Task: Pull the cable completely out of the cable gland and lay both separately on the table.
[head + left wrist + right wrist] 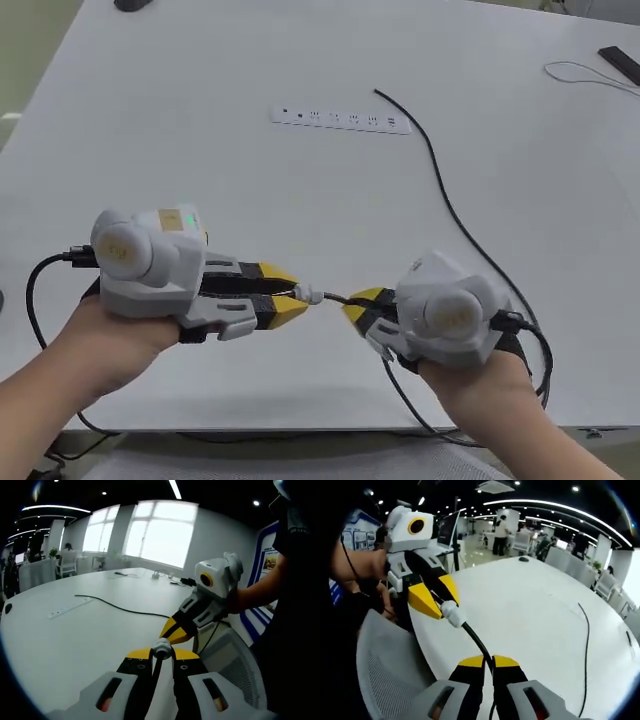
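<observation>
Over the worktop edge, left tool clamps the cable gland, right tool pinches the cable just beside; its axis runs between them

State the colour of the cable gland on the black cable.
The cable gland is white, clearest in the right gripper view.

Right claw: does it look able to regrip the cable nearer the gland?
Probably yes. The right claw is shut on the cable, and a bare stretch runs from it to the gland in the left claw. Nothing covers that stretch, though room is tight.
</observation>
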`<state>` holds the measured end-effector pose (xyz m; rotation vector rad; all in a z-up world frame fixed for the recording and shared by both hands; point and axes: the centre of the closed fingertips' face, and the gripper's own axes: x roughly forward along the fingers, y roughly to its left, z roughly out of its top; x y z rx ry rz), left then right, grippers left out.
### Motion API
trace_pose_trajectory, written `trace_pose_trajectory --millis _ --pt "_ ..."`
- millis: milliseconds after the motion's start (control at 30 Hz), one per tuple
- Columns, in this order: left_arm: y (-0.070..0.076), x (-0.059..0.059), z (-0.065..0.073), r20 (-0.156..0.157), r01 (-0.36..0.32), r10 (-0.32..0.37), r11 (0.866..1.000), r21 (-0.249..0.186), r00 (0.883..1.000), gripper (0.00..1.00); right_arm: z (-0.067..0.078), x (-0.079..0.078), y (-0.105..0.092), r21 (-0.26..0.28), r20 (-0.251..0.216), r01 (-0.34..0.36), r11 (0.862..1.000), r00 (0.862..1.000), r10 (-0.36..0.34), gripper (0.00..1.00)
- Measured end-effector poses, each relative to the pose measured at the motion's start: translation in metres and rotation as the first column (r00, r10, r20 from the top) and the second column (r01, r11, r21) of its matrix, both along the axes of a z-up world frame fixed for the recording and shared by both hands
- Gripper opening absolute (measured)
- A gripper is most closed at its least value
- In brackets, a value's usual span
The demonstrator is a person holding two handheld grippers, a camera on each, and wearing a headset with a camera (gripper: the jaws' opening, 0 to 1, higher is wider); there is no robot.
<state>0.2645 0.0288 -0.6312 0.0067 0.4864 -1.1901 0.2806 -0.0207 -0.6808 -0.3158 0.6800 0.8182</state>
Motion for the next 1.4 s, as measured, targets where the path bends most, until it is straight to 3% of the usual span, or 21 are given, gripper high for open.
trace_pose_trajectory --millis 133,333,433,533,700,800,967,1167,1333,1400 --pt "0.000 0.002 0.000 0.007 -0.004 0.004 1.000 0.001 1.000 0.15 -0.009 0.002 -0.010 0.032 -0.059 0.072 0.997 0.996 -0.070 0.00" --pt "-0.001 0.002 0.001 0.017 -0.002 0.002 1.000 -0.001 1.000 0.15 -0.024 0.002 -0.025 0.081 -0.153 0.179 0.980 0.974 -0.165 0.00" --pt "0.000 0.001 0.001 0.017 -0.002 0.002 1.000 0.002 1.000 0.15 -0.033 0.001 -0.034 0.091 -0.202 0.236 0.967 0.956 -0.214 0.00" --pt "0.000 0.002 0.001 0.016 -0.003 0.003 1.000 0.000 1.000 0.15 -0.040 -0.001 -0.041 0.110 -0.270 0.308 0.945 0.924 -0.270 0.00" --pt "-0.001 0.001 0.001 0.017 -0.004 0.004 1.000 -0.003 1.000 0.15 -0.050 -0.002 -0.050 0.122 -0.338 0.377 0.918 0.885 -0.319 0.00" --pt "-0.002 0.001 0.000 0.017 -0.001 0.001 1.000 -0.001 1.000 0.15 -0.051 -0.003 -0.051 0.123 -0.345 0.384 0.915 0.881 -0.323 0.00" --pt "-0.002 0.001 0.001 0.012 -0.006 0.006 1.000 -0.005 1.000 0.15 -0.050 -0.003 -0.050 0.119 -0.317 0.359 0.926 0.898 -0.307 0.00" --pt "-0.001 0.002 0.001 0.013 -0.007 0.007 1.000 -0.004 1.000 0.15 -0.049 -0.003 -0.050 0.132 -0.306 0.341 0.931 0.907 -0.289 0.01" --pt "-0.002 0.004 0.003 0.003 -0.018 0.019 1.000 -0.020 1.000 0.15 -0.046 -0.003 -0.049 0.120 -0.238 0.274 0.954 0.941 -0.240 0.01" --pt "-0.001 0.004 0.004 0.000 -0.019 0.019 1.000 -0.020 1.000 0.15 -0.046 -0.004 -0.050 0.112 -0.226 0.263 0.958 0.946 -0.233 0.02"
